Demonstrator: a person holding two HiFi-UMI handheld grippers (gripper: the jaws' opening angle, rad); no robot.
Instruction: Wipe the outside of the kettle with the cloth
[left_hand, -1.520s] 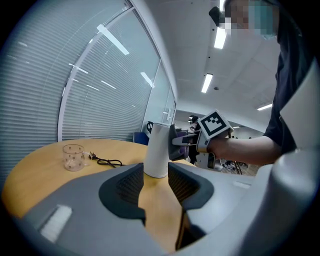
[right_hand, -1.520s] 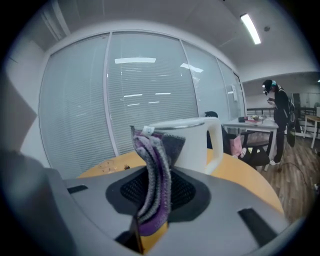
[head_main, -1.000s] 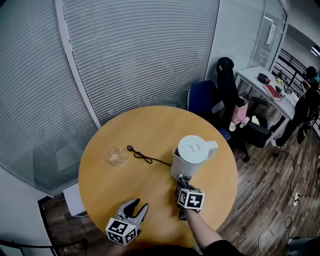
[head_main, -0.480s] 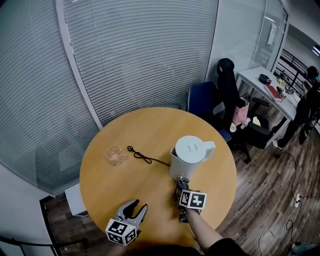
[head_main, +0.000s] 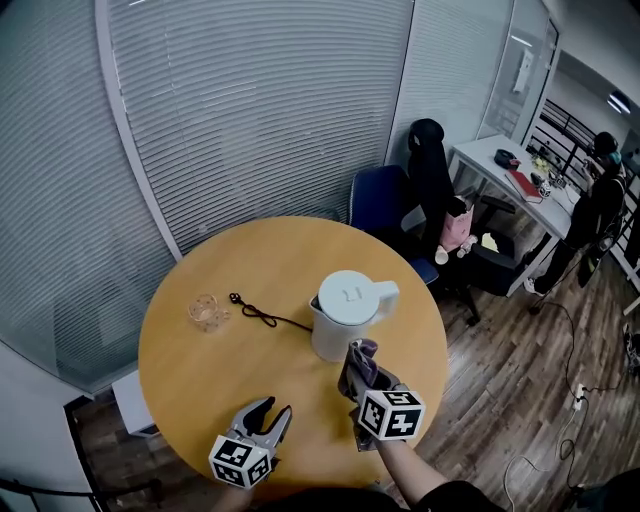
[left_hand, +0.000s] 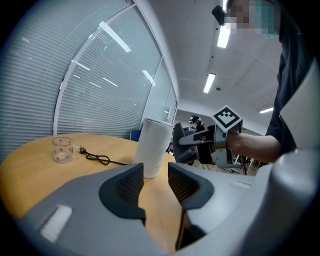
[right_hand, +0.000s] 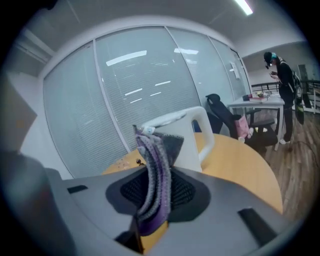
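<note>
A white kettle (head_main: 345, 308) with a lid and a side handle stands upright on the round wooden table (head_main: 200, 370). My right gripper (head_main: 358, 378) is just in front of it, shut on a grey and purple cloth (head_main: 357, 364) that sticks up from the jaws close to the kettle's near side. In the right gripper view the cloth (right_hand: 157, 172) hangs folded between the pads with the kettle (right_hand: 192, 137) right behind it. My left gripper (head_main: 268, 412) rests low at the table's near edge, open and empty. Its own view shows the kettle (left_hand: 154, 147) and the cloth (left_hand: 186, 145) ahead.
A small glass cup (head_main: 205, 312) and a loose black power cable (head_main: 256, 314) lie left of the kettle. A blue chair (head_main: 385, 200) stands behind the table. A desk (head_main: 505, 175) with a person (head_main: 590, 215) beside it is at the far right.
My right gripper with the cloth has drawn back and to the right of the kettle's near side. The head view has swung, so everything sits further left. The left gripper stays put.
</note>
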